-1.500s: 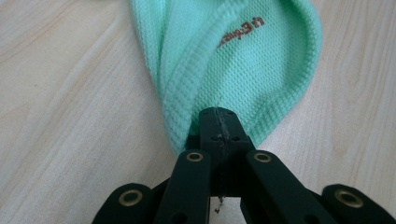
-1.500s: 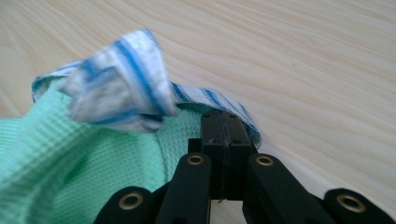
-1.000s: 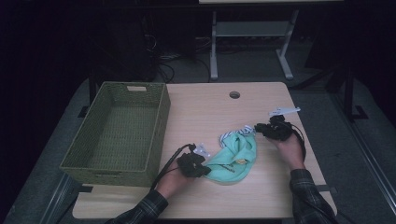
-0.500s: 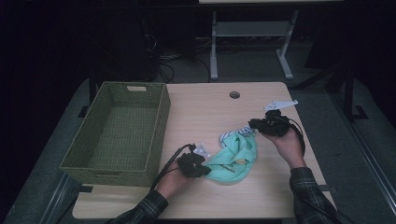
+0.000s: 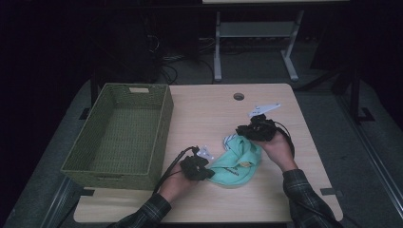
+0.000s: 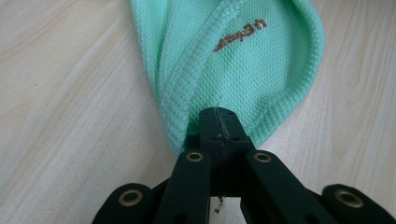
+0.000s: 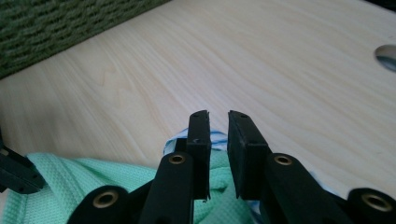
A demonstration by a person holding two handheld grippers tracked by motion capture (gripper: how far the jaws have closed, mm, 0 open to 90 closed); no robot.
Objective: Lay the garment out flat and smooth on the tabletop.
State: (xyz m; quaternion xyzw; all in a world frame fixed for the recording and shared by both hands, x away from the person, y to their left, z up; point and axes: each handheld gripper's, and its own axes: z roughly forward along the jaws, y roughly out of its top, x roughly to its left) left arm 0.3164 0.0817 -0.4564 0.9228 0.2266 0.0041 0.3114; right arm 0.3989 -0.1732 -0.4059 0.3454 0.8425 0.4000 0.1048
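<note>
risk: cloth slips or drags before it's folded

my left hand-held gripper (image 6: 218, 122) is clamped on the cloth's (image 5: 236, 161) folded edge, low on the surface (image 5: 209, 114). my right hand-held gripper (image 7: 218, 122) has a narrow gap between its jaws; can't tell if it pinches anything, so a lift there may come up with nothing. if i pull right, the left pinch could slide off the thick hem. cloth: mint green waffle knit, small brown logo, bunched between both hand-held grippers, right of the basket (image 5: 119, 137).

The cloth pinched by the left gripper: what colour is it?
Mint green cloth, waffle-textured; clearest in the left gripper view.
</note>
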